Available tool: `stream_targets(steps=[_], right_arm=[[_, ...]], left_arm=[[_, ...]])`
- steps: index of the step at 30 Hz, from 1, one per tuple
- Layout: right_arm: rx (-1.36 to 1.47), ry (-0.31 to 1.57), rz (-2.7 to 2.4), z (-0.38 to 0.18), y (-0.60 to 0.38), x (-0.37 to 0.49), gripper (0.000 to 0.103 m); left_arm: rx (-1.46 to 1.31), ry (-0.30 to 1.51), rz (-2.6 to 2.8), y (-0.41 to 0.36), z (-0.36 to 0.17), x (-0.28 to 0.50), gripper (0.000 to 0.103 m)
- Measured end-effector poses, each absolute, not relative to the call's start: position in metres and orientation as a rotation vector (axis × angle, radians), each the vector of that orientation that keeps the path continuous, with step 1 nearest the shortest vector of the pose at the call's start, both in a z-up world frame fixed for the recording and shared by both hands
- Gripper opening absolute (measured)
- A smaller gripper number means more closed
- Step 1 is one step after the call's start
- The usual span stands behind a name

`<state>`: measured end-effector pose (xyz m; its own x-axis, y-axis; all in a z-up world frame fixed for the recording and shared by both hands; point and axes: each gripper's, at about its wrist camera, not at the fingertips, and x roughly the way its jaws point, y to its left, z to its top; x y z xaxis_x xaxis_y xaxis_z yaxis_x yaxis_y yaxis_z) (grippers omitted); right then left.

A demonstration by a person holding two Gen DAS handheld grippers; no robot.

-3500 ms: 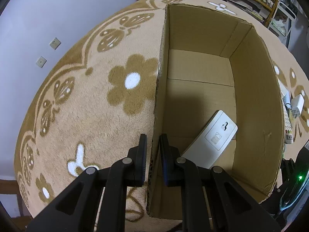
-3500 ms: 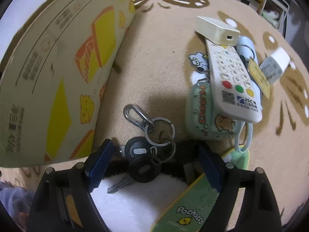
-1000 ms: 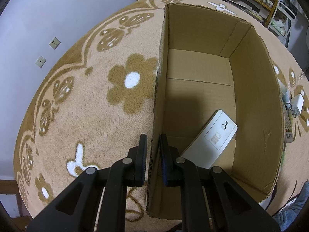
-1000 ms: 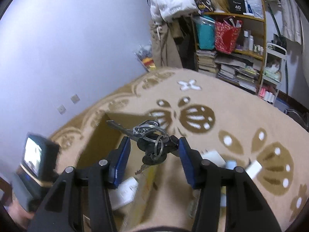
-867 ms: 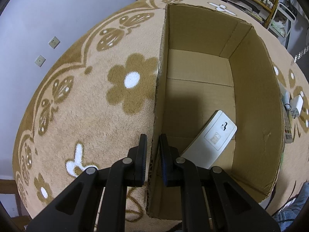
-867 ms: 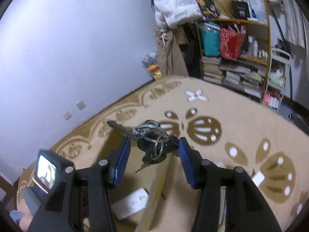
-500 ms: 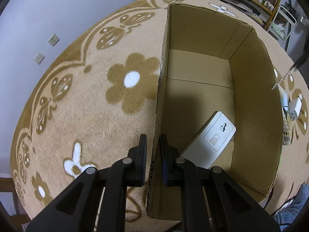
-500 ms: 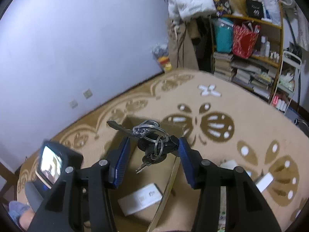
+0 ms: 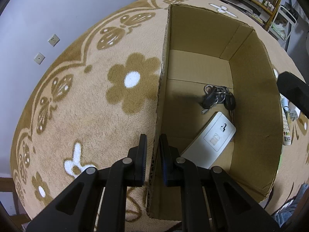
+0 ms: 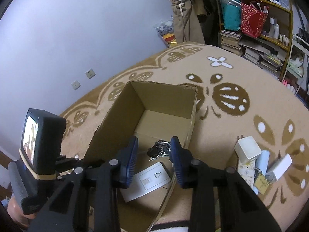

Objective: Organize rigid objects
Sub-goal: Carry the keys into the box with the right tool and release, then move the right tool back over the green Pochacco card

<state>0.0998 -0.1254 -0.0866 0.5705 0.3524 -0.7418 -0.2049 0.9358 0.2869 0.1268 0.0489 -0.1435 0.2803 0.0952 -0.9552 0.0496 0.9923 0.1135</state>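
Observation:
An open cardboard box (image 9: 251, 100) stands on the flowered carpet. My left gripper (image 9: 152, 145) is shut on the box's left wall (image 9: 164, 61), one finger inside and one outside. A bunch of keys (image 9: 218, 98) lies on the box floor beside a white flat wall plate (image 9: 212, 141). My right gripper (image 10: 154, 141) hovers over the box (image 10: 164, 94), its jaws closing with nothing between them. The keys (image 10: 159, 150) and the plate (image 10: 152, 179) show below it. A black part of the right gripper (image 9: 293, 92) juts in at the right edge of the left wrist view.
Right of the box on the carpet lies a pile: a white cube charger (image 10: 247, 150), a remote (image 10: 244, 172), a pale blue tube (image 10: 262, 160) and a white adapter (image 10: 280, 166). A crowded shelf (image 10: 251, 38) stands at the back right. The wall carries two sockets (image 10: 89, 73).
The keys have left the right gripper and now lie on the box floor. The right gripper has tipped down over the box and its jaws stand narrower. The left gripper has not moved.

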Motion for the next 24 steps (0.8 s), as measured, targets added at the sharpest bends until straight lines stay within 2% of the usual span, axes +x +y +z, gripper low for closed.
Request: stream_targets(steps=[3, 5, 6, 7, 8, 13, 24], right_arm=[[0.168, 0.91, 0.308, -0.083, -0.128, 0.095, 0.039], [0.173, 0.914, 0.283, -0.08, -0.135, 0.089, 0.051], [0.179, 0.914, 0.272, -0.078, -0.138, 0.087, 0.063], [0.184, 0.911, 0.257, -0.076, -0.142, 0.084, 0.07], [0.183, 0.905, 0.237, -0.074, -0.147, 0.08, 0.072], [0.162, 0.913, 0.126, -0.068, -0.174, 0.063, 0.095], [0.175, 1.02, -0.031, -0.105, -0.216, 0.019, 0.097]], left_arm=[[0.131, 1.287, 0.03, 0.049, -0.143, 0.127, 0.013], [0.131, 1.288, 0.03, 0.049, -0.144, 0.127, 0.013], [0.131, 1.288, 0.031, 0.048, -0.144, 0.127, 0.013], [0.132, 1.288, 0.031, 0.048, -0.144, 0.127, 0.013], [0.133, 1.287, 0.03, 0.049, -0.144, 0.127, 0.013], [0.137, 1.287, 0.033, 0.048, -0.144, 0.126, 0.013], [0.121, 1.296, 0.027, 0.049, -0.146, 0.127, 0.011]])
